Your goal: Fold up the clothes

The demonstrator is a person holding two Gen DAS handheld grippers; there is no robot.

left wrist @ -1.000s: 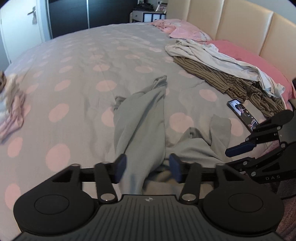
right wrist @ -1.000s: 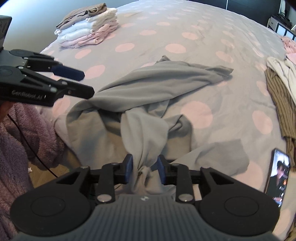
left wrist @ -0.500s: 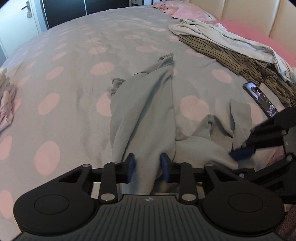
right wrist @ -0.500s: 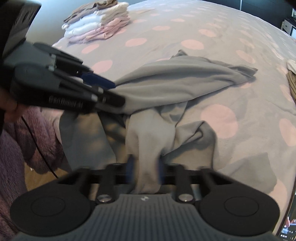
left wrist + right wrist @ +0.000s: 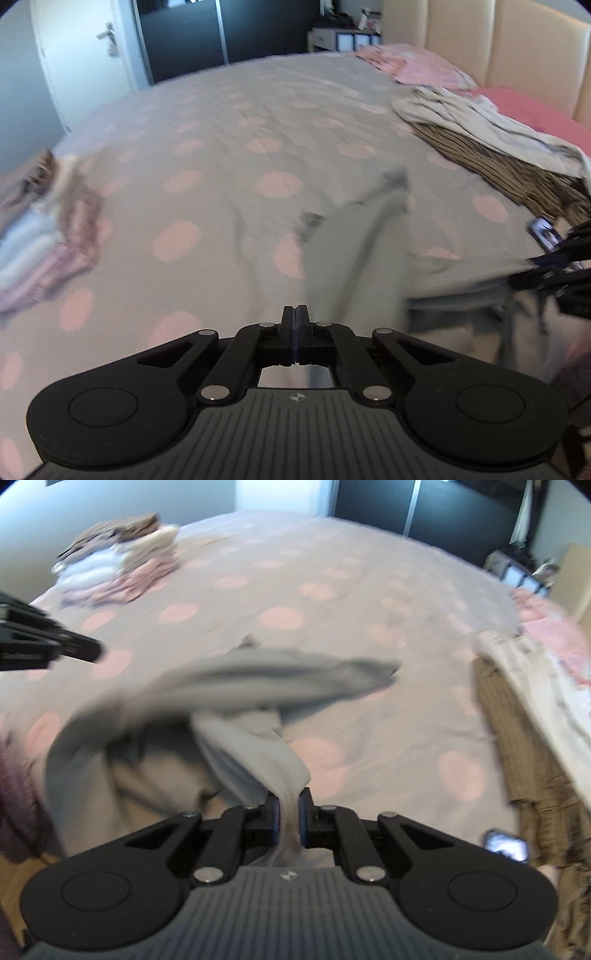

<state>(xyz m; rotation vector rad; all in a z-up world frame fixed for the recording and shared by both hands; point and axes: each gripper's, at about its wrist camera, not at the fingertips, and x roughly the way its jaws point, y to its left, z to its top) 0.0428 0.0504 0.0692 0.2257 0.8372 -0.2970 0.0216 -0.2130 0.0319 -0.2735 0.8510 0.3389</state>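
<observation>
Grey garment [image 5: 258, 686] lies bunched on my spotted bedspread [image 5: 221, 155], long axis running forward-right. My right gripper [image 5: 287, 821] pinches its near end; my left gripper [image 5: 294, 332], pressed together on nothing, sits just left of it.

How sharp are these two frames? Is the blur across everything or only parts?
Left wrist view: left gripper is crisp, while the grey garment and folded stack smear with motion. Right wrist view: right gripper is sharp, but the garment and bedspread are streaked; both views show fisheye curvature.
</observation>
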